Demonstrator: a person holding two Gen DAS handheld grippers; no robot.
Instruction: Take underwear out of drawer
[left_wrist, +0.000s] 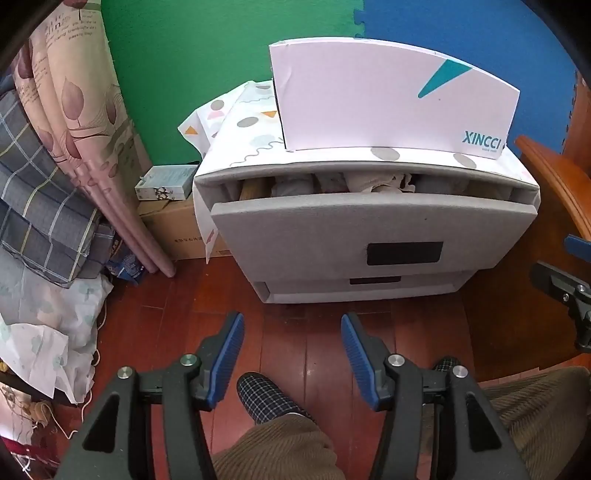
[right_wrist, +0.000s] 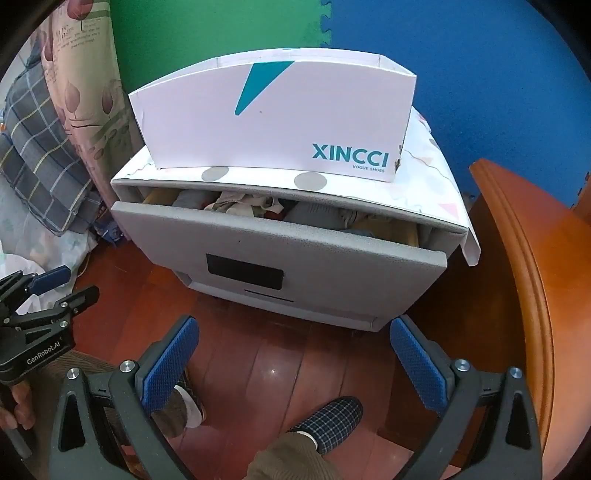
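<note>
- Left wrist view alone shows cardboard boxes (left_wrist: 173, 206) on the floor at the cabinet's left; right wrist view alone shows the open top of the shoe box (right_wrist: 280, 122), inside hidden.
- Grey drawer (left_wrist: 373, 229), top of the cabinet (left_wrist: 369, 291), centre frame, pulled partly out; its long axis runs left-right across the frame.
- Inside: underwear (right_wrist: 258, 205) and other bundled cloth, grey, beige and cream, packed side by side along the gap; single pieces hard to tell apart.
- Left gripper (left_wrist: 292, 354), lower frame, jaws spread, nothing between, over wood floor.
- Right gripper (right_wrist: 295, 363), jaws spread wide, nothing between, short of the drawer.
</note>
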